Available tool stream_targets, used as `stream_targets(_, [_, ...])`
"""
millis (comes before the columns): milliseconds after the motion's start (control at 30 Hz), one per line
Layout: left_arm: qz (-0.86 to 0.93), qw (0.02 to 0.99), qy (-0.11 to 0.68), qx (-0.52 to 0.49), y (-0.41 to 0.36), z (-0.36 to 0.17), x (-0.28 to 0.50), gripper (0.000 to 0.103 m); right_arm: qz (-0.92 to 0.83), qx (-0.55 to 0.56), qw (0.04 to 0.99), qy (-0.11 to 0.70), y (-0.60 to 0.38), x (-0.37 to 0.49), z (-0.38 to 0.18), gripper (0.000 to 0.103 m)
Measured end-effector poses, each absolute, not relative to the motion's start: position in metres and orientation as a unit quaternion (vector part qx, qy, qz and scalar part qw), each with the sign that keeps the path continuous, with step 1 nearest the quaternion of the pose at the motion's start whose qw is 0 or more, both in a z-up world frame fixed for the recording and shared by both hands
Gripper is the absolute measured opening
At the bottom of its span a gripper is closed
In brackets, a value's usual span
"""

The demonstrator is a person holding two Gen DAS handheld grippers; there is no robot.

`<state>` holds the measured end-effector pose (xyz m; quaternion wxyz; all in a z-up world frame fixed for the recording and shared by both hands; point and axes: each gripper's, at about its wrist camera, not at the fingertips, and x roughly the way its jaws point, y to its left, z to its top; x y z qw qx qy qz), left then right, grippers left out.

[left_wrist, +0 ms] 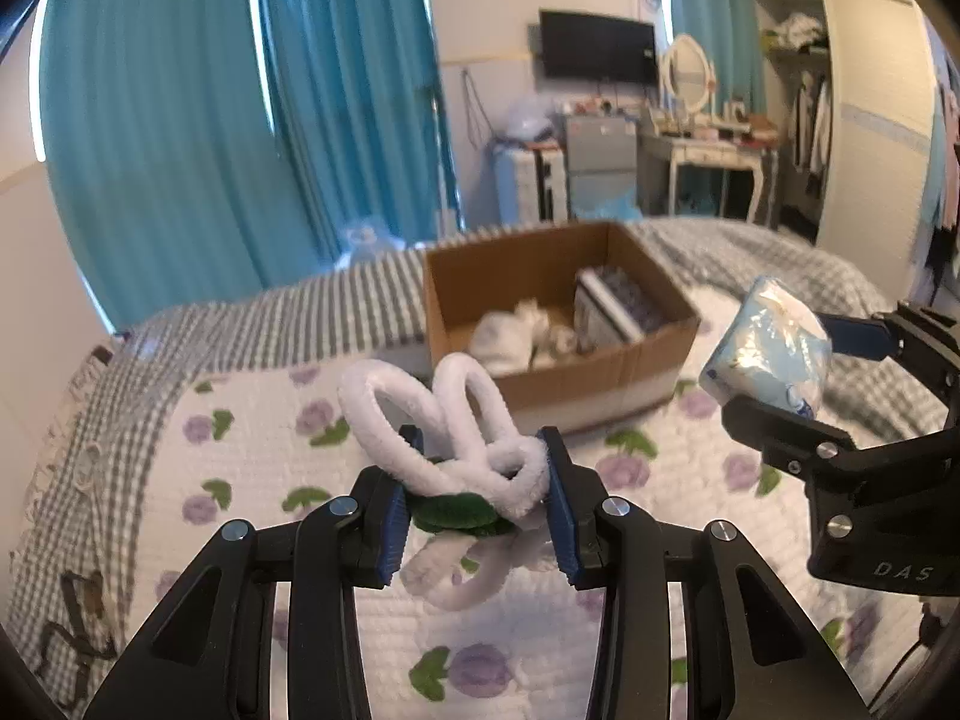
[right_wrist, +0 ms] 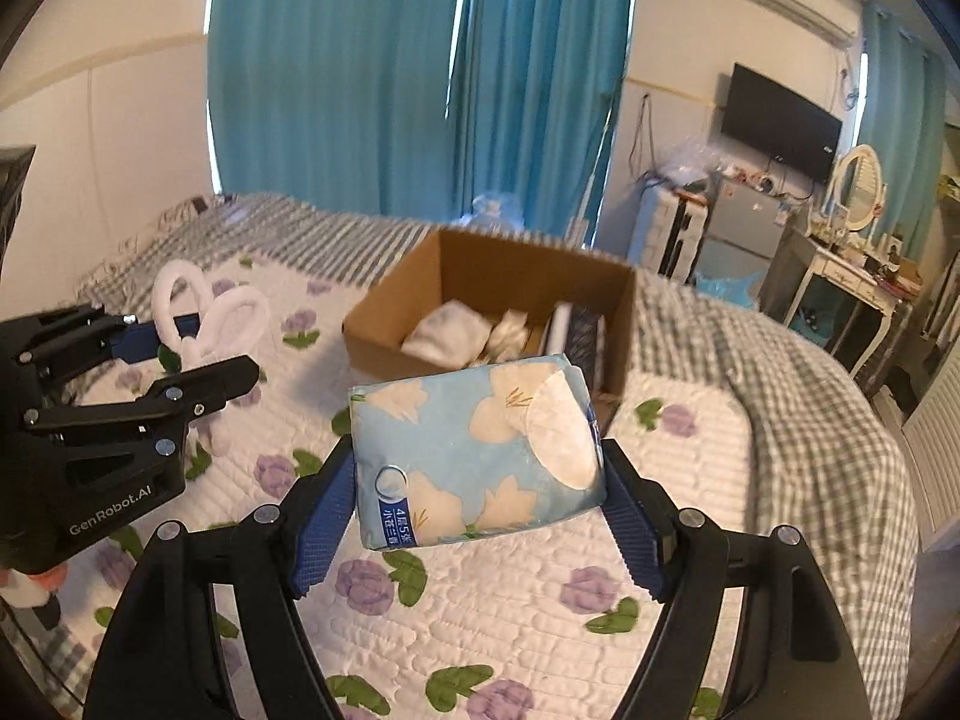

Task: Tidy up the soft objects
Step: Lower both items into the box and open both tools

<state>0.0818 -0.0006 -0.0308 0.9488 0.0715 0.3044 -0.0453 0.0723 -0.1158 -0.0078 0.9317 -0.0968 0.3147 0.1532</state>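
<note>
Above a bed (right_wrist: 690, 450) with a floral quilt, the left tool (left_wrist: 474, 492) is pinching a white fuzzy looped flower (left_wrist: 444, 438) with green leaves between its blue pads, holding it clear of the quilt. Beside it, the right tool (right_wrist: 480, 480) is gripping a light blue tissue pack (right_wrist: 474, 450) printed with pale flowers, also off the bed. Just beyond both, an open cardboard box (right_wrist: 384, 306) is sitting on the bed, holding white soft items and upright books.
</note>
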Motion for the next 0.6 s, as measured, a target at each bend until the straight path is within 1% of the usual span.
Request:
stream_targets(167, [-0.046, 0.958, 0.275, 0.064, -0.004, -0.004, 0.088, 0.038, 0.151, -0.088, 0.943, 0.282, -0.127, 0.071, 0.027, 0.076])
stream_targets(333, [-0.045, 0.966, 0.247, 0.063, -0.007, 0.014, 0.107, 0.038, 0.152, -0.076, 0.953, 0.252, -0.133, 0.089, 0.058, 0.076])
stream_targets(467, [-0.04, 0.969, 0.234, 0.064, -0.008, 0.02, 0.14, 0.038, 0.153, -0.062, 0.957, 0.24, -0.135, 0.121, 0.071, 0.076])
stream_targets(600, [-0.038, 0.969, 0.238, 0.047, -0.008, 0.014, 0.183, 0.038, 0.15, -0.049, 0.958, 0.24, -0.133, 0.168, 0.071, 0.076])
